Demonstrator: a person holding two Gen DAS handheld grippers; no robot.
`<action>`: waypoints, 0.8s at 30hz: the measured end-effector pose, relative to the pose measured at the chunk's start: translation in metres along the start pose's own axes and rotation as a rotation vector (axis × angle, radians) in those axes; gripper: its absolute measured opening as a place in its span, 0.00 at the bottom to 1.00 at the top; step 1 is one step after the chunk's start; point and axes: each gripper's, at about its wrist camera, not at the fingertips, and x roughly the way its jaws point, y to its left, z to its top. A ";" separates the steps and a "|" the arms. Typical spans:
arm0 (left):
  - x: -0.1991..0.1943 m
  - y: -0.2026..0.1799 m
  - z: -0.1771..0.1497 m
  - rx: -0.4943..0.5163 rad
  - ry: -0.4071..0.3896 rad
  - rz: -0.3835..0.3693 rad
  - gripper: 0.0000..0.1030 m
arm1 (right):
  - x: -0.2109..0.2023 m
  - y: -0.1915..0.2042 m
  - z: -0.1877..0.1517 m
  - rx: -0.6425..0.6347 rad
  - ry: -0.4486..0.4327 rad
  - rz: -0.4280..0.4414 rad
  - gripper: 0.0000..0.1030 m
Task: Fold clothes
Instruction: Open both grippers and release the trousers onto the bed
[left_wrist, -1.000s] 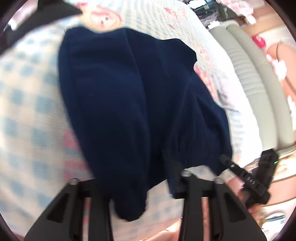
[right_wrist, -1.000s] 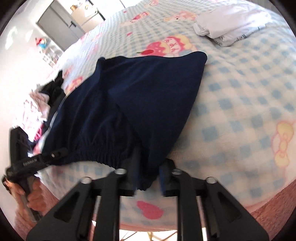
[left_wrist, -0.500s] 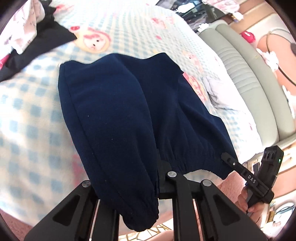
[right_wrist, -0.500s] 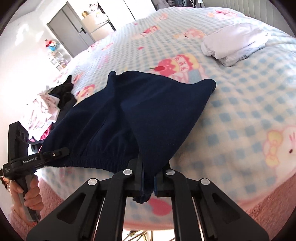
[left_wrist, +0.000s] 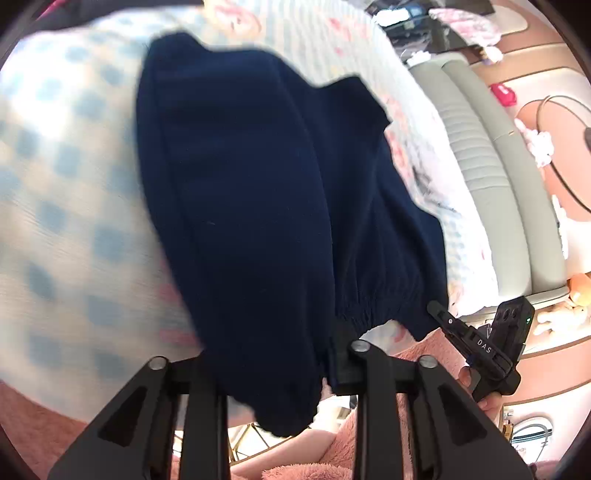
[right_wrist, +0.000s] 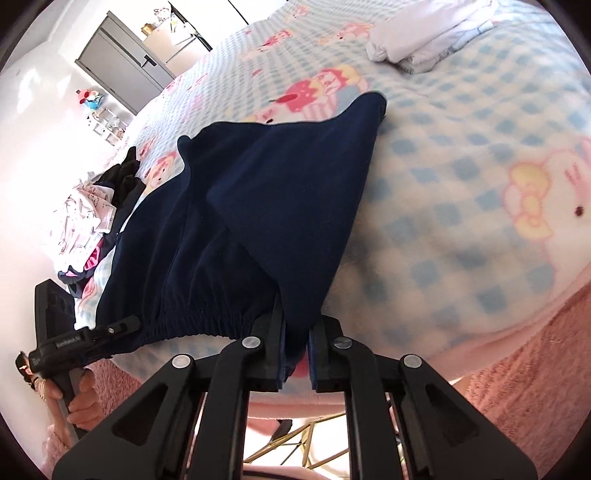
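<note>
A pair of navy blue shorts (left_wrist: 266, 206) with an elastic waistband lies stretched over the near edge of a bed with a blue-checked cartoon blanket (left_wrist: 55, 221). My left gripper (left_wrist: 280, 365) grips one end of the waistband; cloth drapes over and hides its left finger. My right gripper (right_wrist: 295, 347) grips the other end, a narrow gap between its pads with fabric in it. The shorts also show in the right wrist view (right_wrist: 258, 221). Each gripper shows in the other's view: the right one (left_wrist: 476, 343), the left one (right_wrist: 85, 339).
A folded white garment (right_wrist: 424, 33) lies at the far right of the bed. A heap of unfolded clothes (right_wrist: 92, 214) sits at the left. A grey padded headboard (left_wrist: 491, 177) runs along the right. A pink fleece edge (right_wrist: 535, 369) borders the bed front.
Both grippers have dropped lower and closer to the bed, carrying the waistband with them. The shorts now lie flatter on the blanket, and the right gripper's pads stand slightly further apart.
</note>
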 end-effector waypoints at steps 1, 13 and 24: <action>-0.006 -0.001 0.001 0.013 -0.023 0.004 0.39 | -0.005 0.000 0.000 -0.003 -0.010 0.000 0.13; -0.022 0.046 0.046 -0.112 -0.105 0.002 0.45 | -0.014 0.007 0.043 -0.032 -0.058 -0.033 0.22; -0.038 0.043 0.041 -0.028 -0.192 0.205 0.10 | 0.028 -0.001 0.060 -0.079 -0.004 -0.055 0.04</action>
